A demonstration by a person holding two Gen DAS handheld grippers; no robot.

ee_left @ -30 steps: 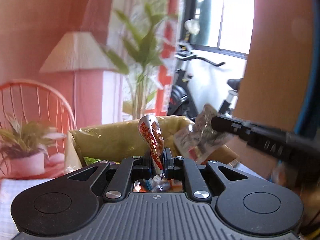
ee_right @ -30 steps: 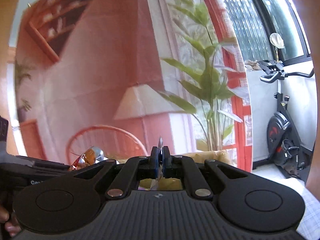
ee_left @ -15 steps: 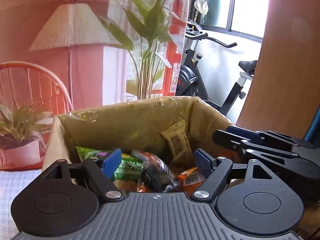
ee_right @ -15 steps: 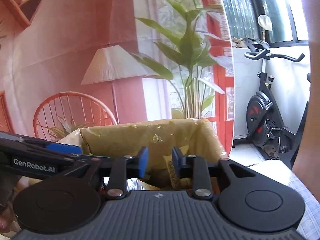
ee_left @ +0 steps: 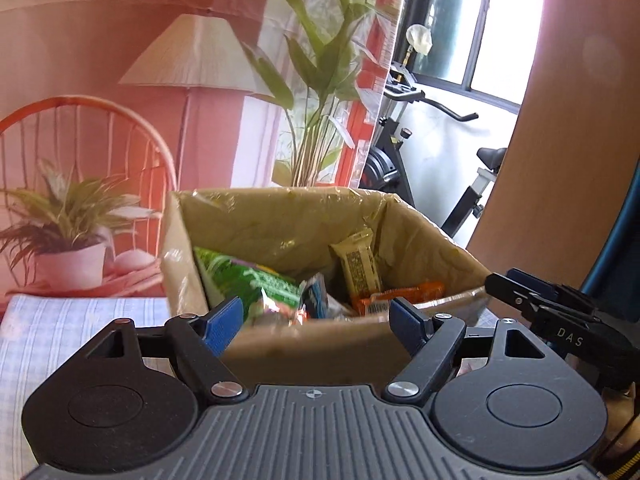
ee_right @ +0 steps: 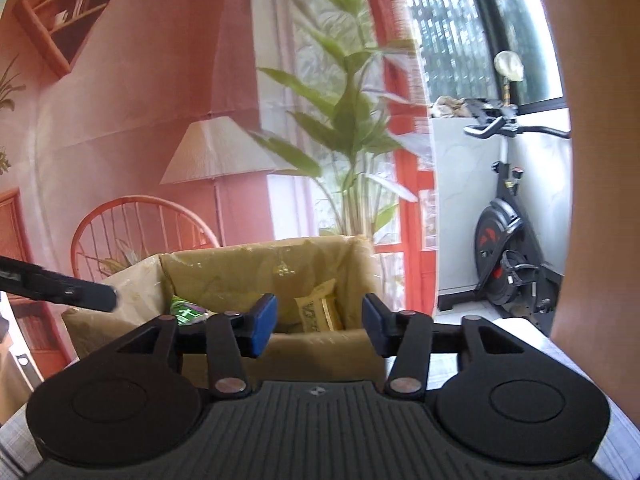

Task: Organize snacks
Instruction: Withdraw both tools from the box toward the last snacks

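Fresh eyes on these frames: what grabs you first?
The cardboard box straight ahead, lined with crinkly plastic and holding a green snack bag, a tan bar wrapper and an orange packet. Both the left gripper and right gripper gape open, empty, before it.

Open-topped cardboard box (ee_left: pixel 320 352) straight ahead, near wall blocking low entry. Packed with snack packets (ee_left: pixel 256 292), little spare room inside. Right hand-held gripper (ee_left: pixel 560 320) crowding its right corner.
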